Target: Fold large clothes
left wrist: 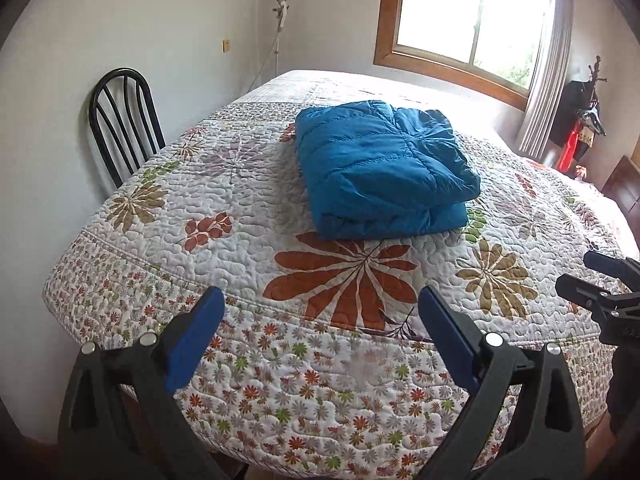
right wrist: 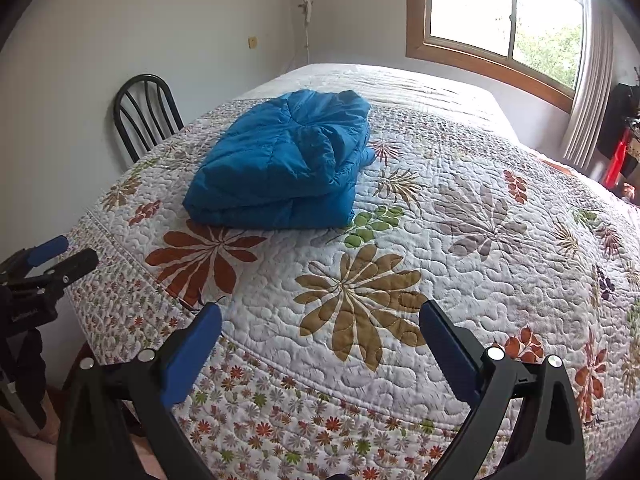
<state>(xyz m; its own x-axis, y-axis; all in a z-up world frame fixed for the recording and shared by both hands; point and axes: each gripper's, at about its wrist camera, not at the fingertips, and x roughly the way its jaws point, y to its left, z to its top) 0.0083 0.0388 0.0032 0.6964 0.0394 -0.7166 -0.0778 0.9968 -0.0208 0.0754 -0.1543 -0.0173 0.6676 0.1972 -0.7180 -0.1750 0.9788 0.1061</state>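
A blue quilted jacket (left wrist: 380,168) lies folded into a thick bundle on the flowered quilt of the bed (left wrist: 240,200); the right wrist view shows the jacket (right wrist: 280,164) left of centre. My left gripper (left wrist: 320,304) hangs open above the bed's near edge, well short of the jacket, nothing between its blue pads. My right gripper (right wrist: 320,320) is open too, over the quilt (right wrist: 480,240), holding nothing. Each gripper shows at the edge of the other's view: the right one (left wrist: 600,284) at right, the left one (right wrist: 56,260) at left.
A black metal chair (left wrist: 120,120) stands against the wall left of the bed. A wood-framed window (left wrist: 472,12) with a pale curtain (left wrist: 548,72) is behind the bed. A coat stand with dark and red clothing (left wrist: 580,128) and a wooden cabinet (left wrist: 624,188) stand at far right.
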